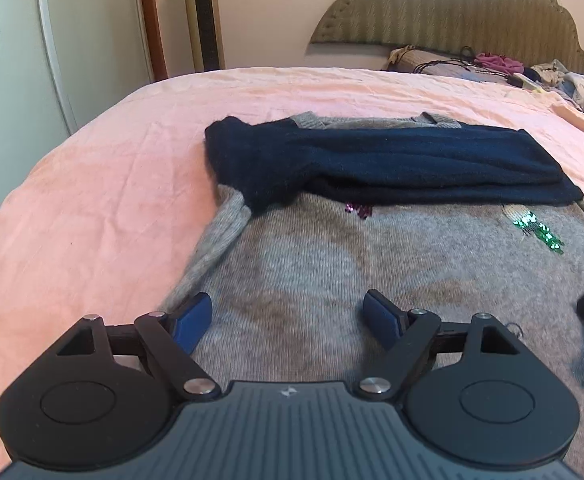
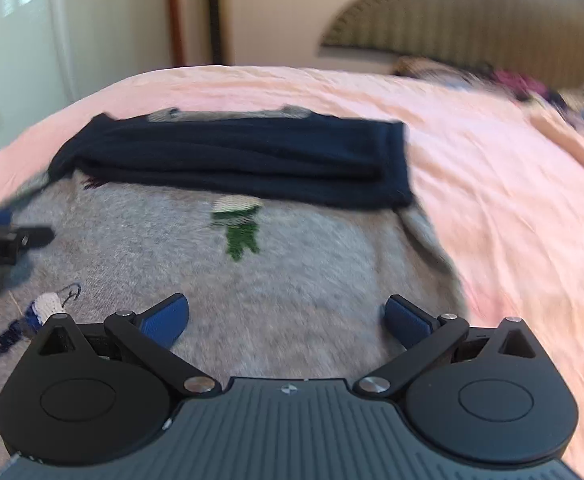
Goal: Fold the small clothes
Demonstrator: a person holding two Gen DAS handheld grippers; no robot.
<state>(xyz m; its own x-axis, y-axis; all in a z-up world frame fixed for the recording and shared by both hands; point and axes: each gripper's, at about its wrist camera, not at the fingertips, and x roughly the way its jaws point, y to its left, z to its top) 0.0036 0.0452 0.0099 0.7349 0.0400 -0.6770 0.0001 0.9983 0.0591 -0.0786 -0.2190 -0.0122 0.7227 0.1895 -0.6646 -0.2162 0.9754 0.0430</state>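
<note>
Left gripper (image 1: pixel 286 318) spread wide over the grey sweater (image 1: pixel 371 272), nothing between its blue pads, right gripper (image 2: pixel 286 318) likewise gaping and empty near the hem, navy sleeves (image 1: pixel 391 160) folded across the chest, sweater flat on the pink bedspread (image 1: pixel 92 180).

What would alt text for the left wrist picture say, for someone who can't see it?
A grey knitted sweater lies flat on a pink bedsheet, its dark navy sleeves folded across the chest. The left tongs hang open over its near hem, gripping nothing.
</note>
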